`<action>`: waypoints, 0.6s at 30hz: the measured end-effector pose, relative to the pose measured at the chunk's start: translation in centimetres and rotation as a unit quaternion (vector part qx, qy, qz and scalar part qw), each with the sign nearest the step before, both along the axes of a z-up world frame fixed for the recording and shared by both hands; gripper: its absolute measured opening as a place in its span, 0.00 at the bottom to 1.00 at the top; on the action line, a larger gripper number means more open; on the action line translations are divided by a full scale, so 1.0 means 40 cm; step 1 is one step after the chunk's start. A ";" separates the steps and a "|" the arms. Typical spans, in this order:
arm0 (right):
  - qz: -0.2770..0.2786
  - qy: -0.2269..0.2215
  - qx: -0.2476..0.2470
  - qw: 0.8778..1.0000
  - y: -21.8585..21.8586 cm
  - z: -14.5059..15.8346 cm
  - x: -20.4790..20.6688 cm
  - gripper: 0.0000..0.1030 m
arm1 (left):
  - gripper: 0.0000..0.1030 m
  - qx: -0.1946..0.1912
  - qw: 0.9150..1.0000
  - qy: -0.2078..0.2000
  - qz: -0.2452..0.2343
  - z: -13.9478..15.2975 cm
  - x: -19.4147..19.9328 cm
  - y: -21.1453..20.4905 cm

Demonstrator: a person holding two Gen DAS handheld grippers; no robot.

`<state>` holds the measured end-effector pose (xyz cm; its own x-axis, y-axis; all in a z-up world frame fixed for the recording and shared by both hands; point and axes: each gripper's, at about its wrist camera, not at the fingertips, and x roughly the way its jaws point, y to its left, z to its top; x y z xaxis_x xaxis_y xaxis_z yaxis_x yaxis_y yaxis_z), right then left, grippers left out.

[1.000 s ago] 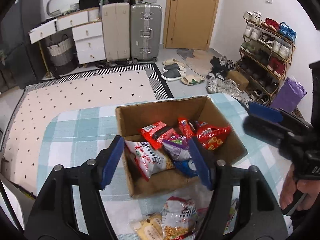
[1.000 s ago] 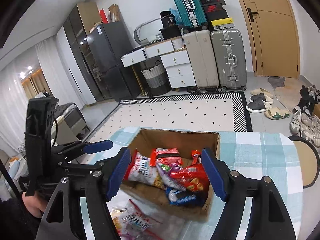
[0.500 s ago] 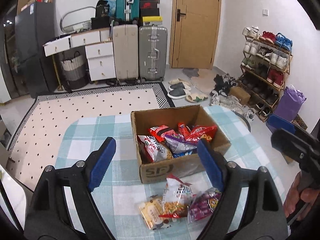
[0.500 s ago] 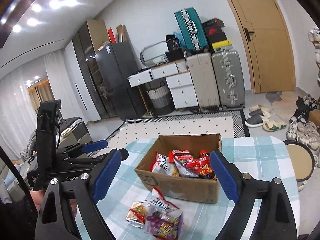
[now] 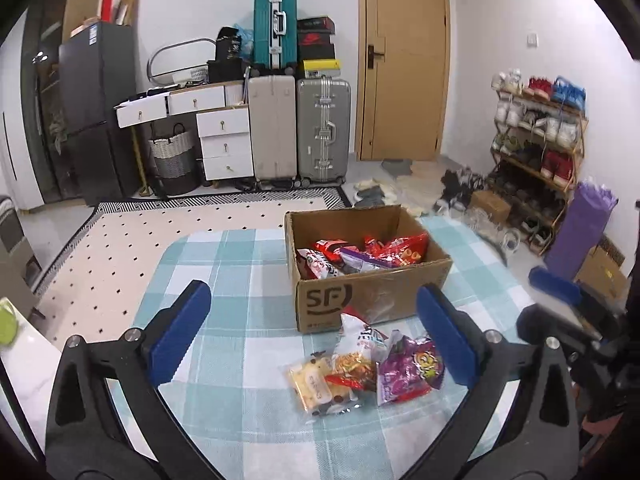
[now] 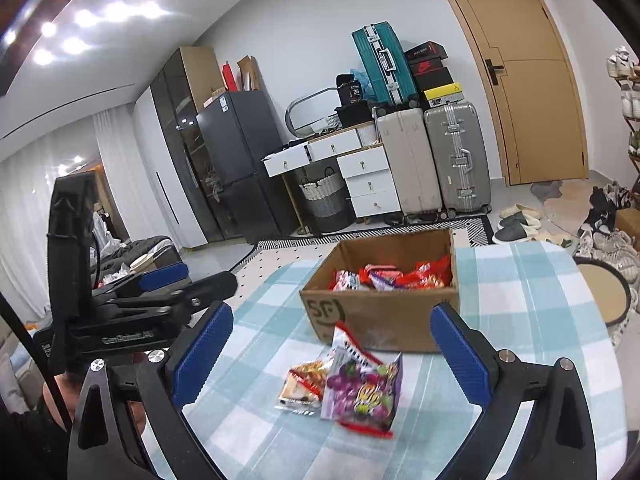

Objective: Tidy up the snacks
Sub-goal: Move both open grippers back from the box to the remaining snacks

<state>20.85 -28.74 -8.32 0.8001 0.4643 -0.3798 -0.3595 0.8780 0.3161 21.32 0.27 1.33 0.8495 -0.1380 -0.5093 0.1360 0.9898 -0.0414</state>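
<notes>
A teal-and-white check is being shown by the cloth on the table. Plain brown is being worn by the cardboard box, with dark letters printed on its front. Red, white and purple are being displayed by the snack packets in the box. On the cloth, purple with yellow lettering is being shown by one packet, pale yellow by another. Blue pads on black frames are being carried by the left tool and the right tool. A cream field with black dots is being shown by the rug.
</notes>
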 end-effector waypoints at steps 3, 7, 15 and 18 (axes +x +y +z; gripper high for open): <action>-0.003 -0.001 -0.004 1.000 0.010 -0.019 -0.026 0.98 | 1.00 -0.009 1.000 0.004 0.006 -0.013 -0.024 0.007; -0.001 0.001 -0.010 1.000 0.021 -0.038 -0.040 0.99 | 1.00 -0.007 1.000 0.008 0.014 -0.040 -0.046 0.017; -0.001 0.016 -0.027 1.000 0.049 -0.097 -0.066 0.99 | 1.00 -0.027 0.999 0.035 0.031 -0.135 -0.042 0.052; -0.005 0.027 -0.028 0.999 0.050 -0.125 -0.064 0.99 | 1.00 -0.039 0.998 0.043 0.038 -0.179 -0.042 0.066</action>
